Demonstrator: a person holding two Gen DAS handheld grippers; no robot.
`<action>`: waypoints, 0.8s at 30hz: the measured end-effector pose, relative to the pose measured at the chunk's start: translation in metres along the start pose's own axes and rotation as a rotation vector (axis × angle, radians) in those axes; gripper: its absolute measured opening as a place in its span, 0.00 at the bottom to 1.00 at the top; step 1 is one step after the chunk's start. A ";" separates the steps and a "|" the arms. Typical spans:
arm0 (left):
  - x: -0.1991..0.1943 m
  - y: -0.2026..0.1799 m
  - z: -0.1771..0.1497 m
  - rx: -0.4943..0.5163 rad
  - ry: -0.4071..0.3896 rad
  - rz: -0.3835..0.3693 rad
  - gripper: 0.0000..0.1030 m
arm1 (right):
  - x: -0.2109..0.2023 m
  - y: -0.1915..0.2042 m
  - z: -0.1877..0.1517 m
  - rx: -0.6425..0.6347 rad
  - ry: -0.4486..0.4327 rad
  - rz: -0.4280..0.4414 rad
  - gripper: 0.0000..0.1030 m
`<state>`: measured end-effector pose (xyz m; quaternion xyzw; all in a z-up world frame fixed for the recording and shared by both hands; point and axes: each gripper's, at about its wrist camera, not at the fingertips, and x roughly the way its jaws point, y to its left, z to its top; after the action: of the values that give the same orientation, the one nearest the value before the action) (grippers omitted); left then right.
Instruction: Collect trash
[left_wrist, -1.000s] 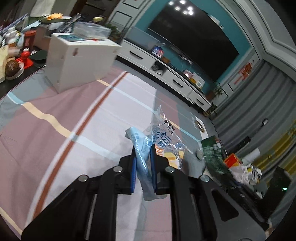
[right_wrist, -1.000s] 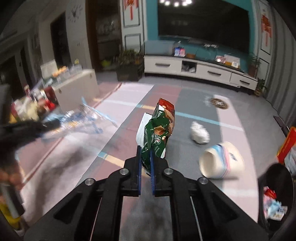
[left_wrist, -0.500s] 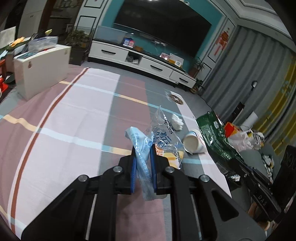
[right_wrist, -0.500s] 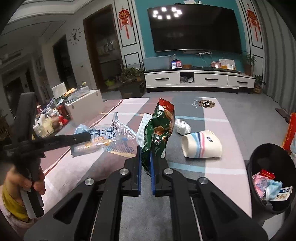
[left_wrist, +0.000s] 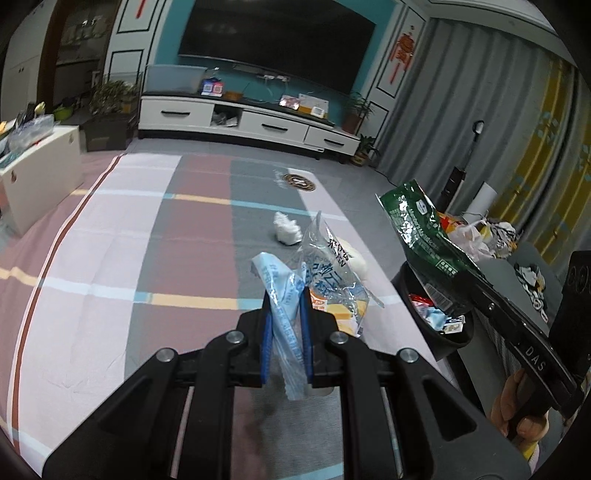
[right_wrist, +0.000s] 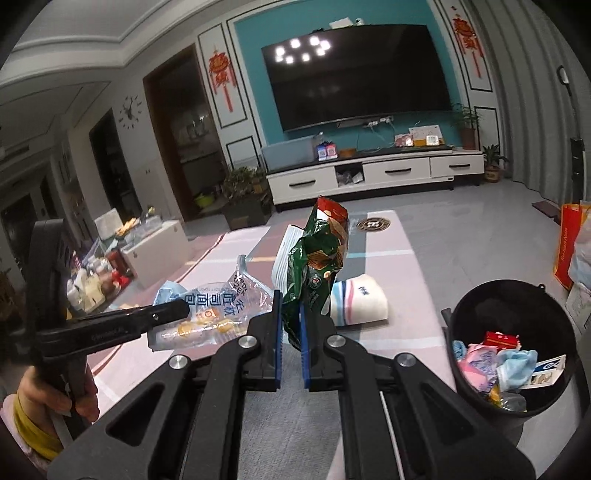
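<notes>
Pinching a clear plastic wrapper (left_wrist: 325, 273) between its blue pads, the left gripper (left_wrist: 286, 314) holds the crumpled film above the striped tablecloth (left_wrist: 110, 258). Right gripper (right_wrist: 291, 325): jaws pressed on a green snack bag (right_wrist: 317, 258), which stands upright from the pads. Black bin (right_wrist: 513, 295): just right of the right gripper, off the table edge, part filled with wrappers and paper scraps. Paper cup (right_wrist: 358, 299), pink and blue stripes: lying on its side on the cloth, just behind the green bag. White tissue wad (left_wrist: 286, 229): on the cloth, farther off. White cabinet (right_wrist: 373, 173) and dark television (right_wrist: 354, 77): against the far teal wall.
</notes>
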<state>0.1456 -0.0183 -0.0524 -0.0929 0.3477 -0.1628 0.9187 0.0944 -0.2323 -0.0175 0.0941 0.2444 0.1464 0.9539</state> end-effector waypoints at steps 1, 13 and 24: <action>-0.001 -0.006 0.001 0.011 -0.005 -0.001 0.13 | -0.004 -0.003 0.000 0.005 -0.009 -0.002 0.08; 0.005 -0.062 0.005 0.109 -0.009 -0.032 0.13 | -0.039 -0.039 -0.001 0.072 -0.066 -0.058 0.08; 0.025 -0.114 0.002 0.190 0.017 -0.084 0.13 | -0.067 -0.073 -0.008 0.143 -0.107 -0.117 0.09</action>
<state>0.1381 -0.1333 -0.0337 -0.0184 0.3341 -0.2343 0.9127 0.0518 -0.3219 -0.0133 0.1553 0.2079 0.0672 0.9634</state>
